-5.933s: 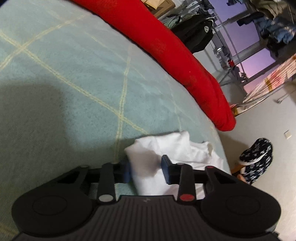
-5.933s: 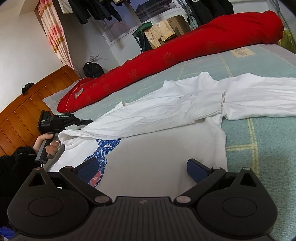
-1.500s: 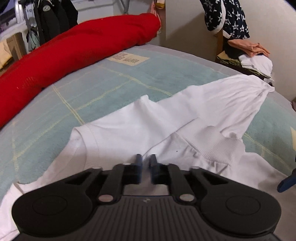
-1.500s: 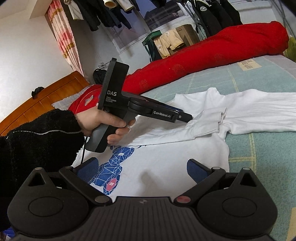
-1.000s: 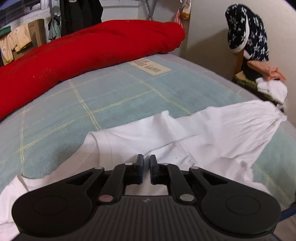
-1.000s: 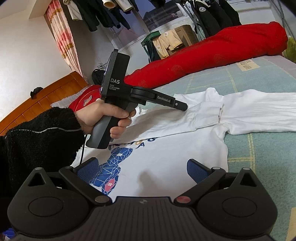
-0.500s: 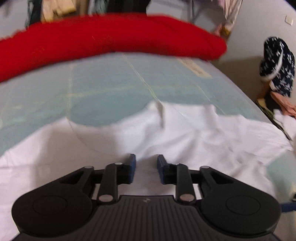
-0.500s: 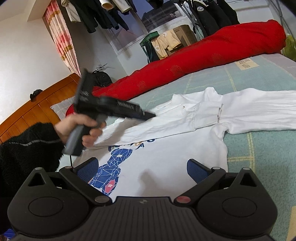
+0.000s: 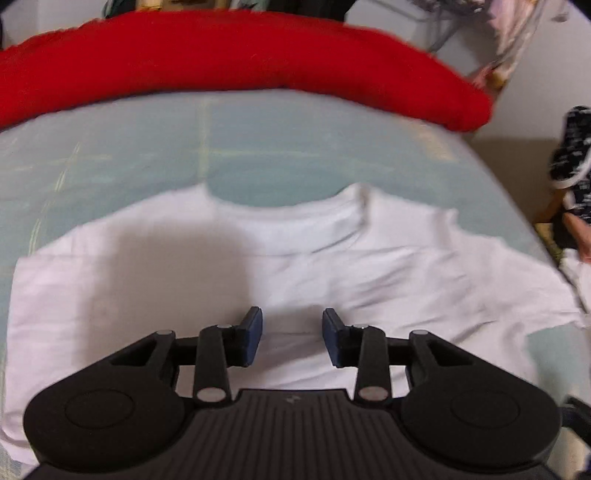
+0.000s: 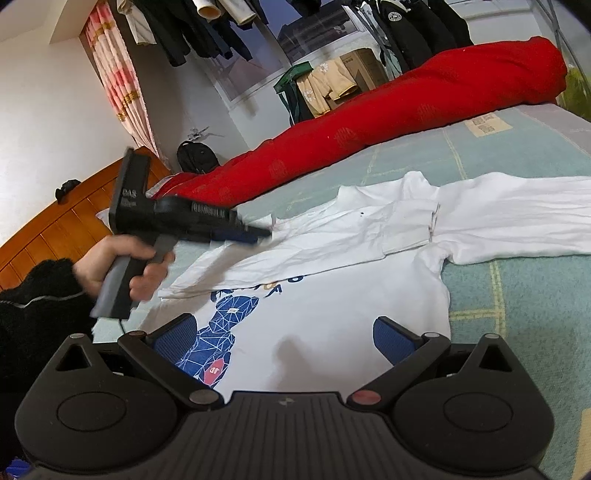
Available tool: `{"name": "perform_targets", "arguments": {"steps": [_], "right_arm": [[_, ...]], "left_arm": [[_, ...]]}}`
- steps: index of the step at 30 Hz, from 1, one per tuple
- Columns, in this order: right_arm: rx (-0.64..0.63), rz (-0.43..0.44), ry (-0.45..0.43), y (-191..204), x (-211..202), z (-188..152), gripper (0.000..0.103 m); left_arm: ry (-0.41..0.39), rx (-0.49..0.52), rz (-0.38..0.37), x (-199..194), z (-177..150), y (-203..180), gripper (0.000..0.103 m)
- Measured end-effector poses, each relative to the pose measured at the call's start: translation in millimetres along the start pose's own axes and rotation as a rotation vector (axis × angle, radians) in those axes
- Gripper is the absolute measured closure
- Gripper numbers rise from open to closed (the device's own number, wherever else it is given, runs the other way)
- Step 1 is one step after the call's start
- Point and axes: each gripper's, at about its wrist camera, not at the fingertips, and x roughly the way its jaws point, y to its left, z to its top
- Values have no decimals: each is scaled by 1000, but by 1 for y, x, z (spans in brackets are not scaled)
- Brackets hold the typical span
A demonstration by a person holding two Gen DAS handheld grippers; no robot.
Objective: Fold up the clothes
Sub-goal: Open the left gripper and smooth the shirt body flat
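Observation:
A white long-sleeved shirt (image 10: pixel 332 295) with a blue print (image 10: pixel 221 325) lies spread on the bed. One sleeve (image 10: pixel 303 240) is folded across its chest; the other sleeve (image 10: pixel 517 225) stretches right. In the left wrist view the shirt (image 9: pixel 332 258) shows with its collar (image 9: pixel 295 218) pointing away. My left gripper (image 9: pixel 291 336) is open and empty just above the shirt; it also shows in the right wrist view (image 10: pixel 258 234), held over the folded sleeve. My right gripper (image 10: pixel 284 336) is wide open and empty above the shirt's lower part.
A long red bolster (image 10: pixel 388 133) lies along the far side of the pale green bedspread (image 10: pixel 517 302). A wooden headboard (image 10: pixel 55 229) stands at left. Clothes hang on a rack (image 10: pixel 406 22) behind the bed. A patterned garment (image 9: pixel 572 147) hangs by the wall.
My left gripper let go of the folded sleeve, opened its jaws and drew back to the left. The right gripper has stayed still and open.

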Motion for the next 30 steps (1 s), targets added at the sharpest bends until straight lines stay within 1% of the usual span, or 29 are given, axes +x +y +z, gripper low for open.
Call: {"name": "perform_targets", "arguments": {"steps": [1, 3, 5, 6, 7, 8, 9, 10, 11, 12, 13, 16, 19, 20, 22, 23, 24, 25, 26, 28, 30], "right_arm": [[-1, -2, 1, 0, 1, 0, 0], [-3, -4, 2, 0, 1, 0, 0], [-4, -5, 2, 0, 1, 0, 0], [-4, -5, 2, 0, 1, 0, 0], [-5, -5, 3, 0, 1, 0, 0], [-5, -6, 3, 1, 1, 0, 0], [-6, -6, 3, 1, 1, 0, 0], [-6, -6, 3, 1, 1, 0, 0], [-7, -7, 3, 1, 1, 0, 0], [-7, -6, 3, 1, 1, 0, 0], [-7, -3, 1, 1, 1, 0, 0], [-10, -6, 4, 2, 1, 0, 0], [-7, -5, 5, 1, 2, 0, 0], [-4, -3, 5, 1, 2, 0, 0], [-5, 1, 4, 1, 1, 0, 0], [-6, 2, 3, 1, 1, 0, 0], [-7, 4, 2, 1, 1, 1, 0], [-5, 5, 2, 1, 1, 1, 0], [-5, 4, 3, 1, 1, 0, 0], [-9, -4, 5, 1, 2, 0, 0], [-10, -7, 6, 1, 3, 0, 0]], "left_arm": [[-26, -4, 29, 7, -1, 3, 65], [-64, -32, 60, 18, 4, 5, 62], [-84, -21, 74, 14, 8, 1, 62], [-94, -15, 80, 12, 10, -2, 65], [-104, -9, 87, 9, 12, -5, 65], [-115, -2, 93, 7, 14, -7, 65], [-125, 4, 100, 5, 16, -10, 63], [-148, 34, 74, -4, 9, -13, 61], [-171, 86, 58, -9, 3, -24, 55], [-193, 140, 43, -14, -3, -35, 51], [-205, 201, 52, -16, -10, -46, 51], [-196, 307, 99, -2, -24, -69, 51], [-187, 358, 132, 13, -44, -75, 50], [-198, 394, 144, 11, -49, -78, 50], [-191, 453, 147, 3, -53, -83, 50], [-193, 454, 119, -3, -51, -84, 49], [-195, 453, 90, -9, -49, -84, 41], [-197, 453, 61, -15, -47, -84, 37], [-200, 438, 53, -15, -47, -84, 32], [-204, 408, 38, -16, -46, -83, 31], [-130, 340, 9, -11, -48, -77, 32]]}}
